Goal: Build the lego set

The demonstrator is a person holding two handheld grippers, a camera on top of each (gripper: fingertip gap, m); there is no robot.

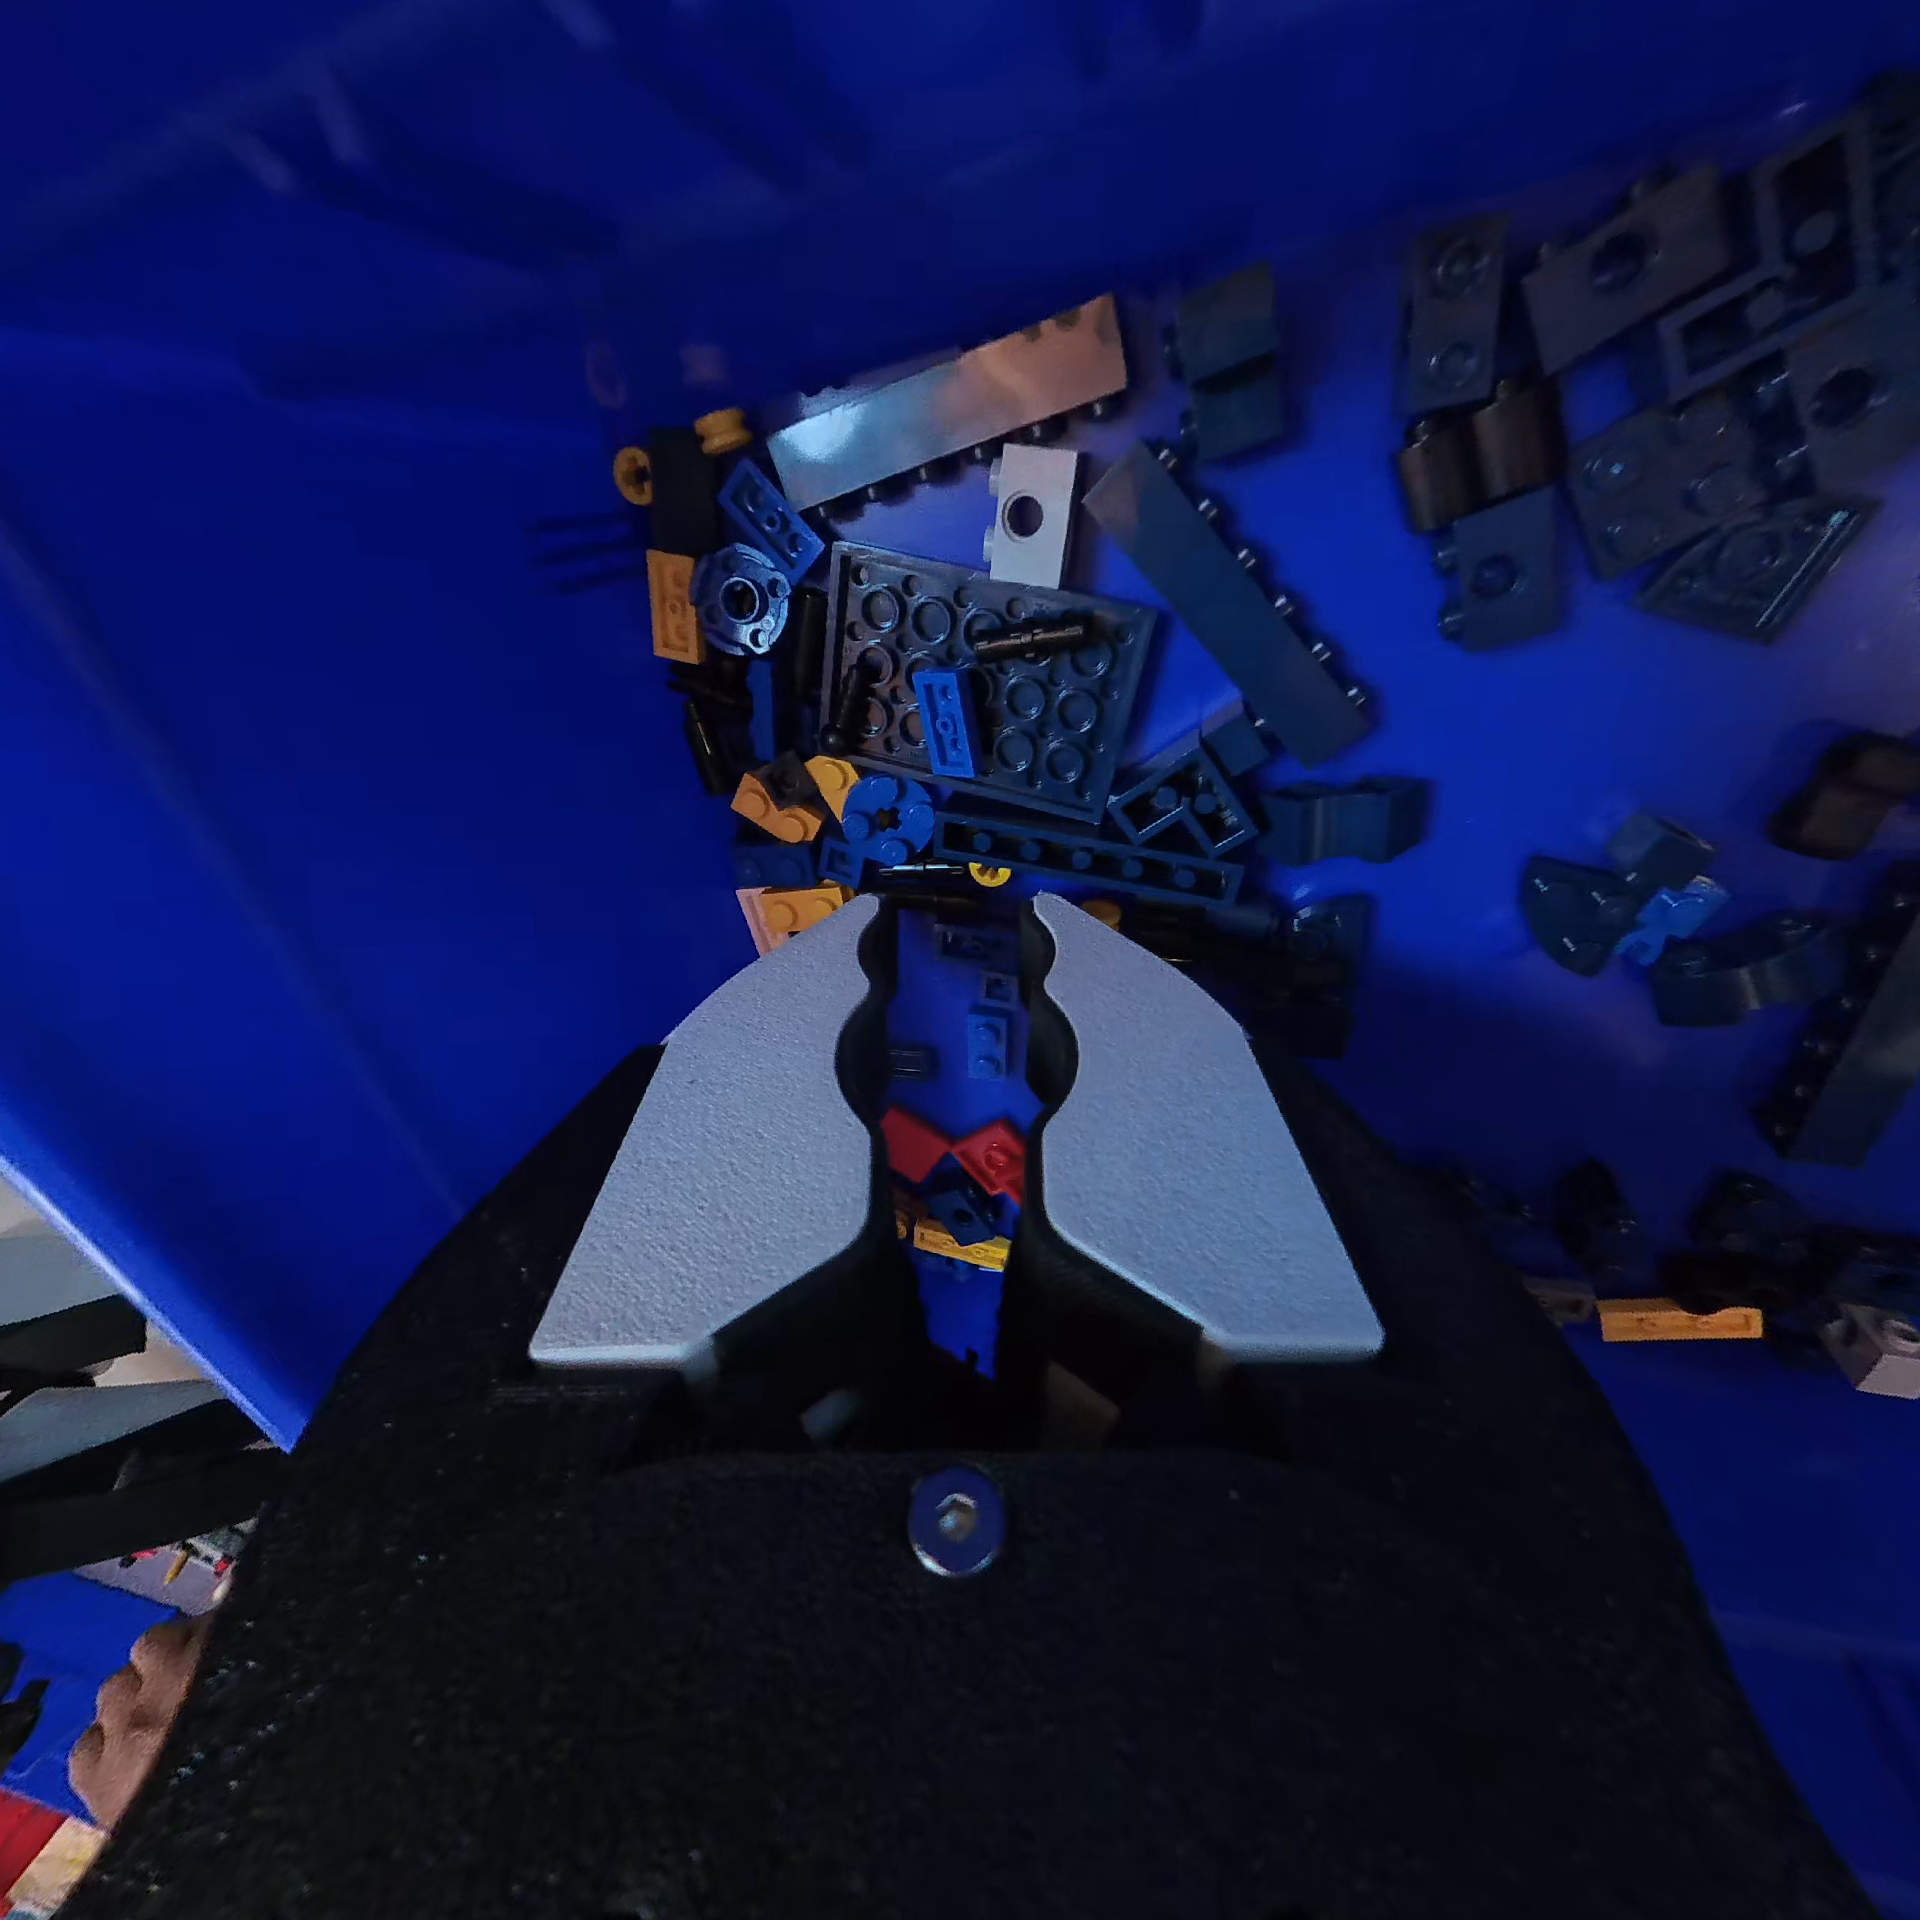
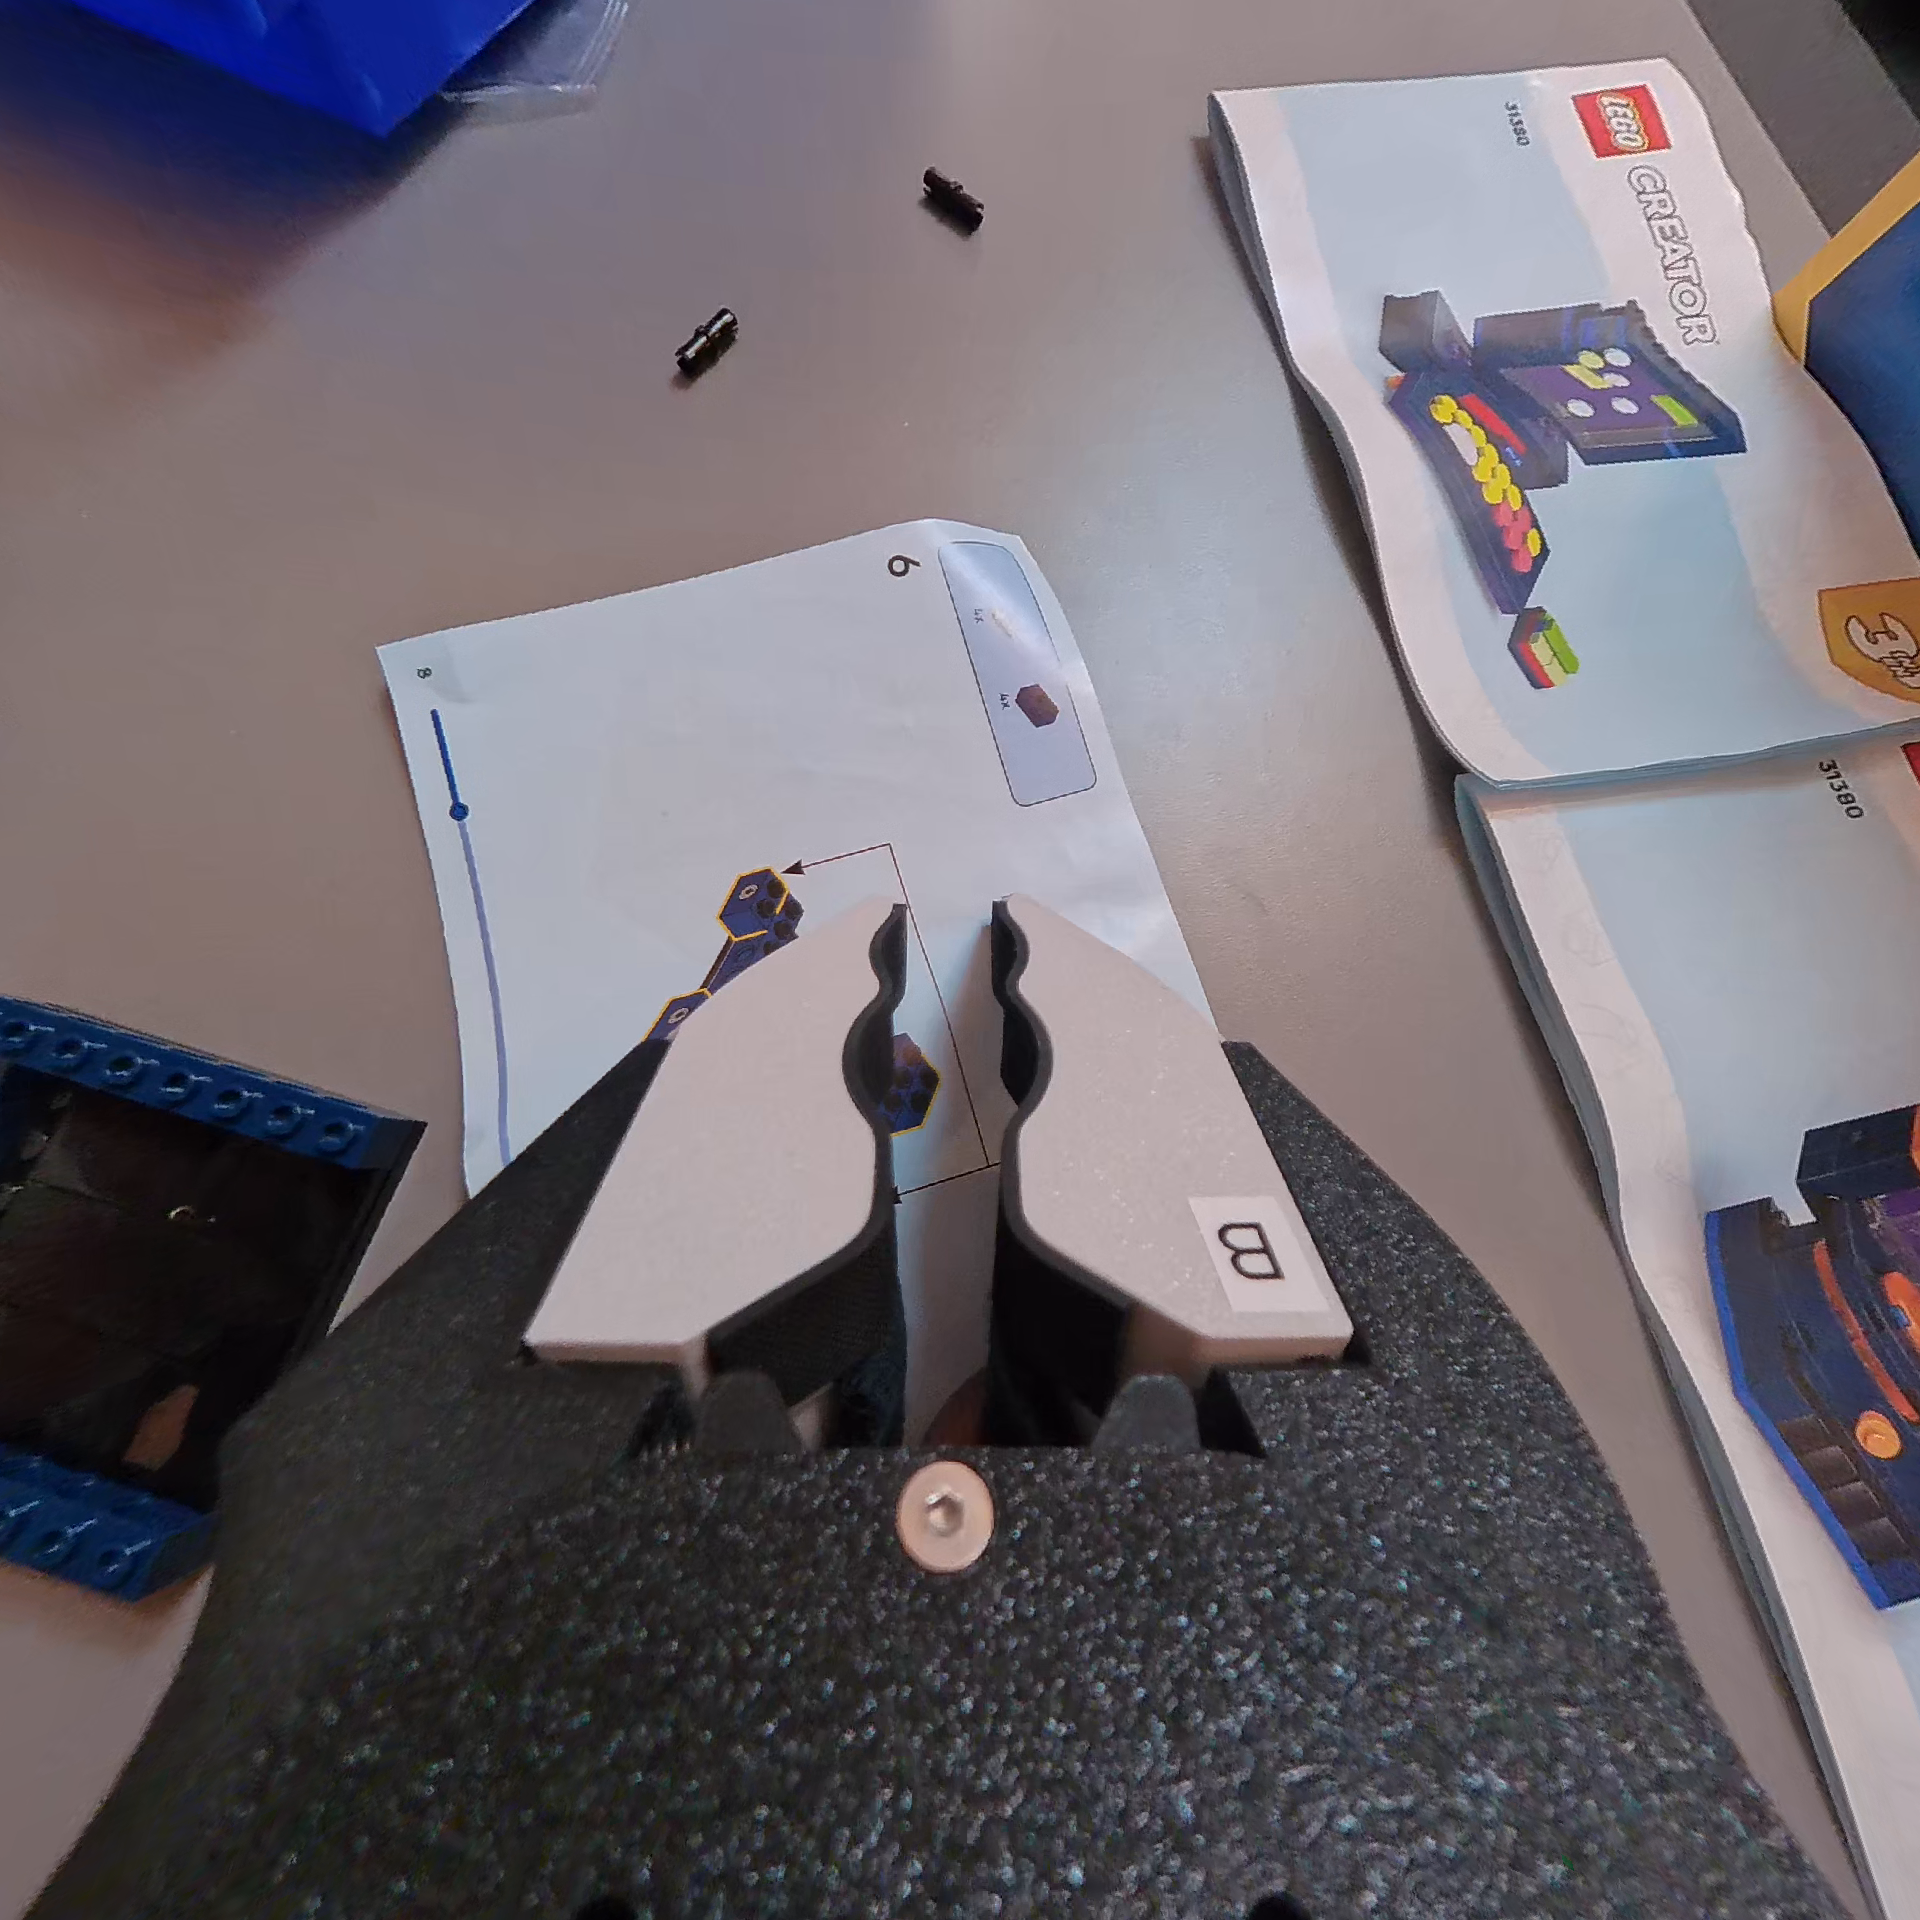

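Blue plastic walls (image 1: pixel 312 520) of a bin close round the left wrist view, with toy bricks heaped on its floor. At the left of the heap lie orange pieces (image 1: pixel 675 618), then a dark grey studded plate (image 1: pixel 987 675) with a small blue brick (image 1: pixel 948 722) and a black pin (image 1: pixel 1034 634) on top, a white brick with a hole (image 1: pixel 1031 514) above it, and a long grey brick (image 1: pixel 945 400) beyond. The left gripper (image 1: pixel 956 914) hangs over the near edge of this heap with a narrow gap between its fingers; nothing is clamped, and through the gap show small blue bricks (image 1: pixel 987 1029) and red pieces (image 1: pixel 951 1148) lying on the bin floor below. Farther right a spread of dark bricks (image 1: pixel 1662 416) lies apart from the heap. In the right wrist view a grey counter (image 2: pixel 312 416) carries, at the far left, a black box-like build with blue studded edges (image 2: pixel 156 1091). Two black pins (image 2: pixel 707 338) (image 2: pixel 951 197) lie loose farther back. The right gripper (image 2: pixel 948 914) hovers over a loose instruction sheet (image 2: pixel 727 707), its fingers a little apart and bare, with only the printed page visible between them. To the right lie two instruction booklets (image 2: pixel 1507 416) (image 2: pixel 1714 1039), one above the other, their edges just touching, and a box corner (image 2: pixel 1860 291) at the far edge.
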